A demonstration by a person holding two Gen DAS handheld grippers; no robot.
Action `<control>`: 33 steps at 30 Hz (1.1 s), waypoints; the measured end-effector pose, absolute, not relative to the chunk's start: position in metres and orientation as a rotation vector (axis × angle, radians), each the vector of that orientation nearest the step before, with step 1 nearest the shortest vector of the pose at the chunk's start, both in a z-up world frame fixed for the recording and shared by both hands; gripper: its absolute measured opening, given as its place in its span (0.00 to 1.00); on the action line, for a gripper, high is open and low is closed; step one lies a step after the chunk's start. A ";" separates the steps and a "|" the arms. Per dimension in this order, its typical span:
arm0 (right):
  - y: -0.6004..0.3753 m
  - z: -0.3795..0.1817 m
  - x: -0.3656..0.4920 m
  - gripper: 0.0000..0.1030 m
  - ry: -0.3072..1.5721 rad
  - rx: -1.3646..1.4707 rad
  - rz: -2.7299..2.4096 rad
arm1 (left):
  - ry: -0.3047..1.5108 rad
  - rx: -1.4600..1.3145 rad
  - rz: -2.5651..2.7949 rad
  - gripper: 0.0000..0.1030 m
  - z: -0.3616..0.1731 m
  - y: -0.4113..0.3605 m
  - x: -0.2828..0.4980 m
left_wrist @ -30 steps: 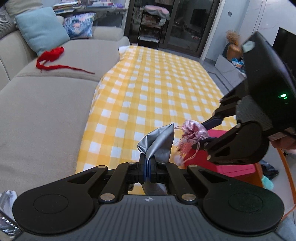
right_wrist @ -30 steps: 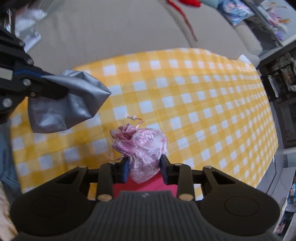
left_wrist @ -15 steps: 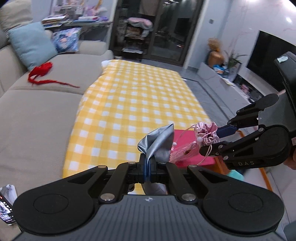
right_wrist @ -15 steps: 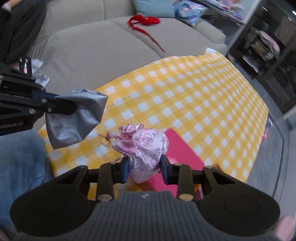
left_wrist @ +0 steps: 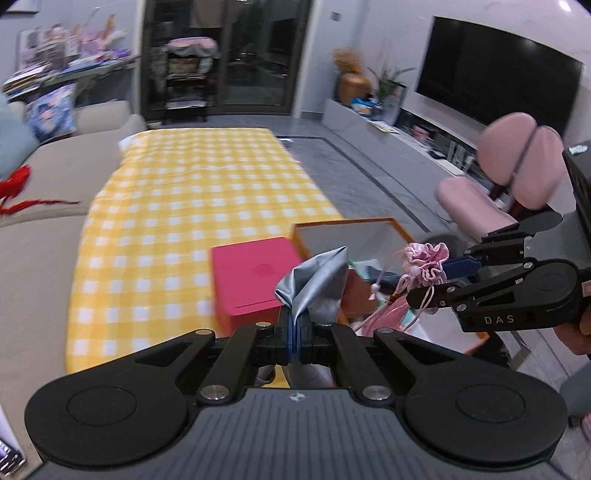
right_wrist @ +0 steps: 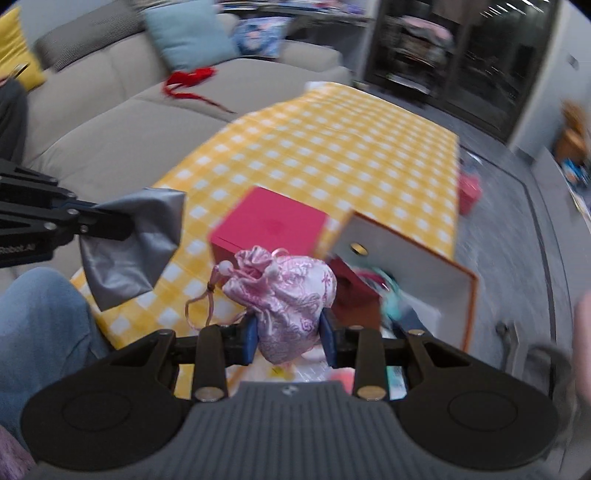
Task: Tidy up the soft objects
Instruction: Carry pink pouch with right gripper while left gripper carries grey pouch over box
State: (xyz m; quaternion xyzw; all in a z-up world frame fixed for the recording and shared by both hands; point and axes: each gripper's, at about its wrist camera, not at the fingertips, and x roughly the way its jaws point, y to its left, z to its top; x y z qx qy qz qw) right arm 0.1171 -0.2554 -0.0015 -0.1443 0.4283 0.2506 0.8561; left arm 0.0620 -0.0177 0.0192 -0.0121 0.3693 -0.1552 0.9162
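Note:
My left gripper (left_wrist: 294,328) is shut on a silver-grey cloth pouch (left_wrist: 317,282), held in the air near the table's front edge; the pouch also shows in the right wrist view (right_wrist: 133,240). My right gripper (right_wrist: 288,338) is shut on a pink satin drawstring pouch (right_wrist: 288,295), which also shows in the left wrist view (left_wrist: 424,264). The pink pouch hangs above an open orange-edged box (right_wrist: 406,254) with white walls that holds several soft items. A red box (left_wrist: 255,277) sits on the yellow checked tablecloth (left_wrist: 177,206) beside it.
A beige sofa (right_wrist: 110,125) runs along the table's left, with a red cloth (right_wrist: 188,79) and a blue cushion (right_wrist: 184,33) on it. A pink chair (left_wrist: 498,184) stands at the right. A blue-jeaned leg (right_wrist: 40,325) is at lower left.
Both grippers have swung right with their pouches still held. The open orange-edged box has come into view and the pink pouch now hangs over it.

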 end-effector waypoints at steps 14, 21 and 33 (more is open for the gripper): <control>-0.335 -0.030 0.129 0.33 0.975 -0.156 0.329 | 0.813 0.206 -0.534 0.02 0.006 -0.111 0.096; -0.336 -0.063 0.153 0.33 1.058 -0.191 0.338 | 0.975 0.354 -0.650 0.02 -0.029 -0.159 0.127; -0.329 -0.118 0.170 0.33 1.225 -0.301 0.402 | 1.216 0.639 -0.724 0.02 -0.101 -0.198 0.160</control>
